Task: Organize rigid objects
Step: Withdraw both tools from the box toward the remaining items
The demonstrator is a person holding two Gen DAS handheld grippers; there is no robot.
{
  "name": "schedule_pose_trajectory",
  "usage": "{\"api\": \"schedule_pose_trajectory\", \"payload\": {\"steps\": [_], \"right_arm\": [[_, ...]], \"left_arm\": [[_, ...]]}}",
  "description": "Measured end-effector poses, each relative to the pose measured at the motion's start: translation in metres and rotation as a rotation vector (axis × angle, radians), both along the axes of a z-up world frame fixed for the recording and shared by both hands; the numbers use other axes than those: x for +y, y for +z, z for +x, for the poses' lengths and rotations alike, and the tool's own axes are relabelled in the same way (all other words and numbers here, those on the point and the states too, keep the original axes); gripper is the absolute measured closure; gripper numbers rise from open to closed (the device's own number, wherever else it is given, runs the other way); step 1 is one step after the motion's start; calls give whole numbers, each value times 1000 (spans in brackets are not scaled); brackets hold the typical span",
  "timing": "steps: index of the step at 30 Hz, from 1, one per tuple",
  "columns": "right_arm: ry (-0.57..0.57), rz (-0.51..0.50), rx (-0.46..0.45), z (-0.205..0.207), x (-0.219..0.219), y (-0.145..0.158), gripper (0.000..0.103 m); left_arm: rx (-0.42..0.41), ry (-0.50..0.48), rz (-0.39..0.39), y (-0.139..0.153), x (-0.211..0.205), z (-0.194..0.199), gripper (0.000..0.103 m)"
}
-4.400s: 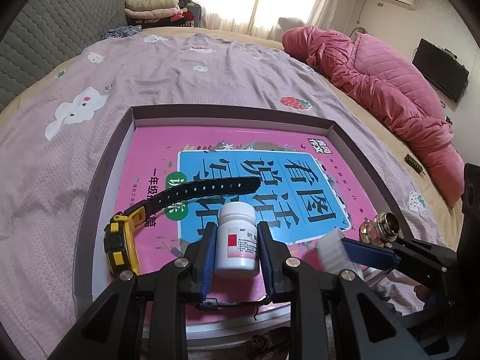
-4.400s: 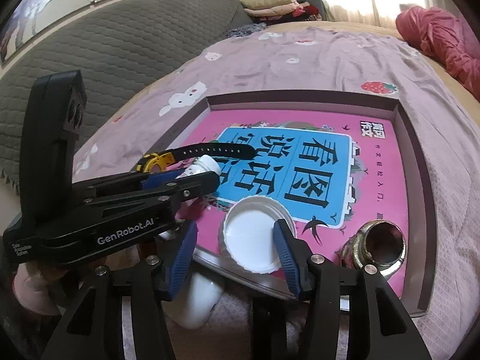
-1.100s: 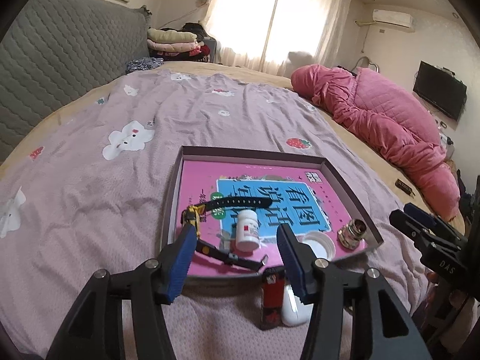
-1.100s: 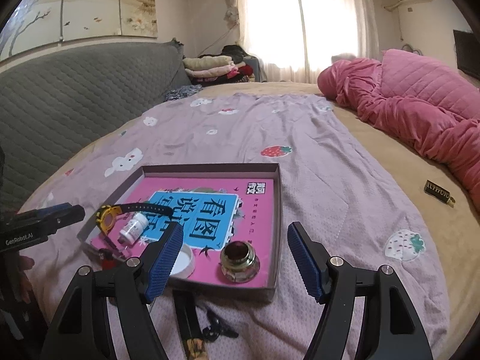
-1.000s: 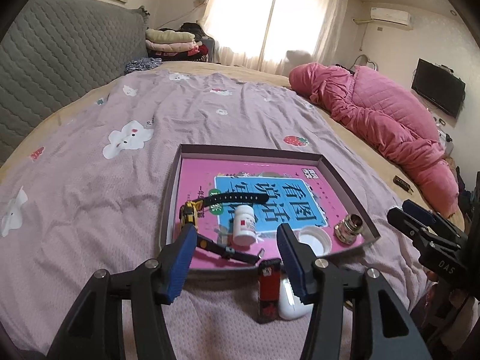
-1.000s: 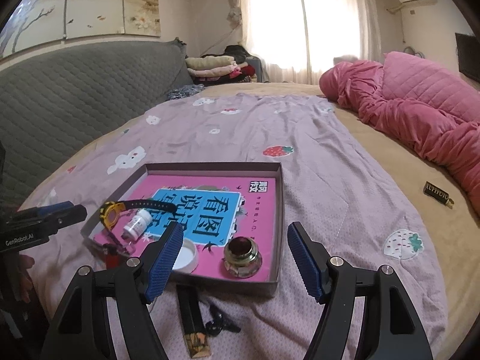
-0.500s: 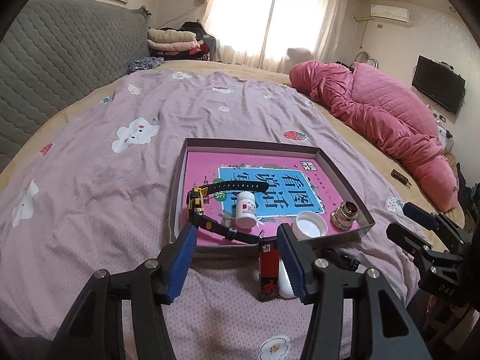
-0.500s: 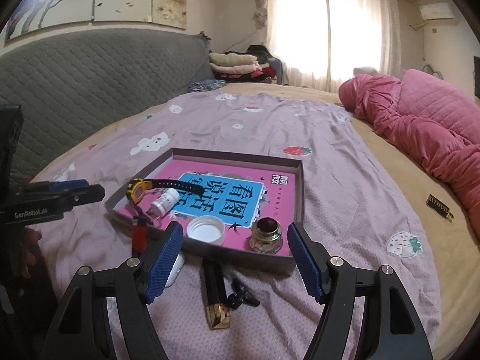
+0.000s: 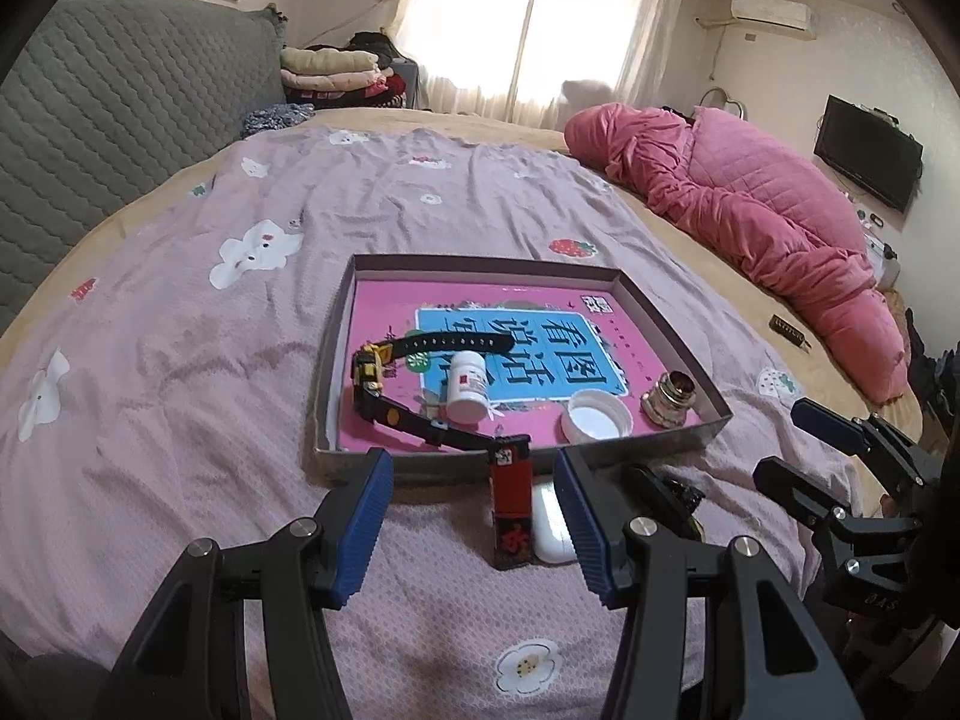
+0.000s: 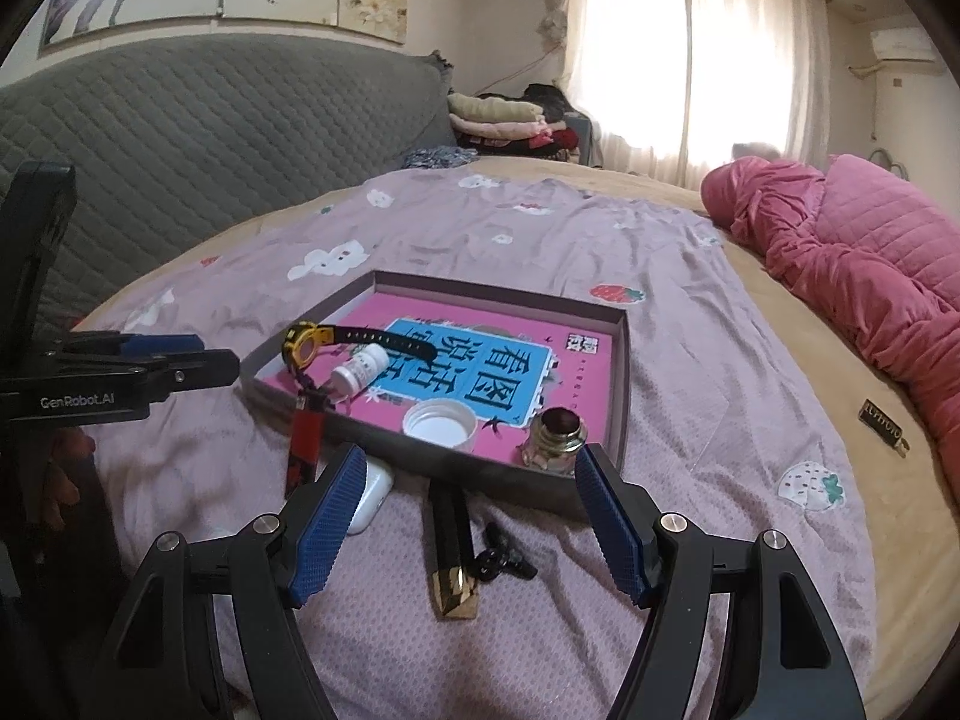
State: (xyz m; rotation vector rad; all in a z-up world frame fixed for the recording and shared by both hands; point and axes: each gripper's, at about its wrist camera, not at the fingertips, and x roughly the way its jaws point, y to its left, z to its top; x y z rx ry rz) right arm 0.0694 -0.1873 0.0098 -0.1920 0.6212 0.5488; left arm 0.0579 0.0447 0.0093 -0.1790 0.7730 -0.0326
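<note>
Left wrist view: the left gripper [image 9: 474, 516], jaws apart and empty, hovers over the bed, where one shallow box [image 9: 332, 372] holds four things: one watch [image 9: 373, 373], one pill bottle [image 9: 467, 387], one white cap [image 9: 596, 416], one brass fitting [image 9: 670, 398]. One red lighter [image 9: 510, 501] and one white case [image 9: 549, 525] lie between its fingers at the box's near edge. Right wrist view: the right gripper [image 10: 465, 525], spread wide and empty, frames one black-and-gold bar [image 10: 451, 546] and one black clip [image 10: 503, 561] just outside that edge.

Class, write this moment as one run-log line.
left gripper: open, empty | right gripper: open, empty | tray: watch, bottle, cap | outside: lighter
</note>
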Motion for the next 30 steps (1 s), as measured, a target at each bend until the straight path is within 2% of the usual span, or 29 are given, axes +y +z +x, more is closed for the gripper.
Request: {"api": "schedule_pose_trajectory", "payload": {"steps": [30], "right_arm": [[83, -43, 109, -7, 13, -27, 29]], "left_arm": [[92, -51, -7, -20, -19, 1, 48]]}}
